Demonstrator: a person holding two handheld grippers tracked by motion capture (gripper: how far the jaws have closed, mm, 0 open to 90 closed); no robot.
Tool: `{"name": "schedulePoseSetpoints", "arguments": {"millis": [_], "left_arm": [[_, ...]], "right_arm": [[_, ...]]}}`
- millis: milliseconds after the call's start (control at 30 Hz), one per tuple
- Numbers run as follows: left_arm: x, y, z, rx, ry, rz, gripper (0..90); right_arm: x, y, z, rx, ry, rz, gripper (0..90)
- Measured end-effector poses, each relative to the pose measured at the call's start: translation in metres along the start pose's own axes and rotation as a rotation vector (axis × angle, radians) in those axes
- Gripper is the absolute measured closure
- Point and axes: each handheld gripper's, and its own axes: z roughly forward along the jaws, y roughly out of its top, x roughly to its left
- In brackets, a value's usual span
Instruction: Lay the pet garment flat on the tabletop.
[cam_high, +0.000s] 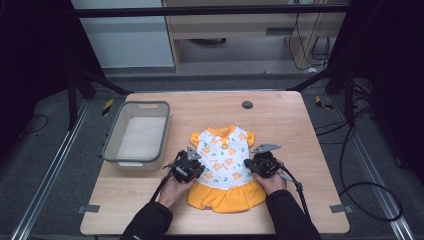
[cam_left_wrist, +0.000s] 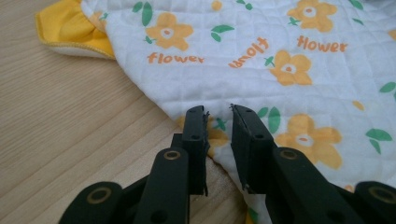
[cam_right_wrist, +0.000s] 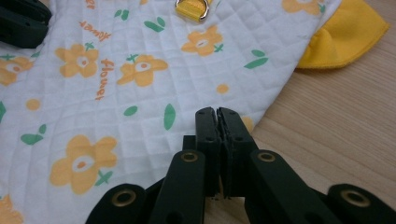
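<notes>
Black right claw (cam_right_wrist: 219, 114) is pressed together on the dress (cam_high: 225, 167) edge; left claw (cam_left_wrist: 218, 112) is spread a bit w/ the hem between its jaws, not pinched yet. Dress lies flat, mid table (cam_high: 300, 125), bin (cam_high: 112, 145) to its left. Best approach, I'd say: close left fully on fabric, then lift both evenly so it doesn't skew.

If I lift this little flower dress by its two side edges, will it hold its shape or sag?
The dress will probably sag in the middle: it is soft quilted cloth lying flat on the table. It looks light, so thin edge grips should carry it. The yellow skirt is gathered and would likely droop. The right gripper is shut at the edge; the left gripper shows a gap.
</notes>
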Motion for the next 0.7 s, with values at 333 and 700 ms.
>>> {"name": "schedulePoseSetpoints", "arguments": {"millis": [333,700], "left_arm": [[0.003,-0.001,-0.023,-0.058,-0.004,-0.006,56.4],[0.003,-0.024,-0.068,-0.136,-0.036,-0.004,42.1]], "right_arm": [[-0.003,0.002,-0.023,-0.074,0.010,0.020,80.9],[-0.016,-0.016,-0.073,-0.178,-0.030,0.053,62.2]]}}
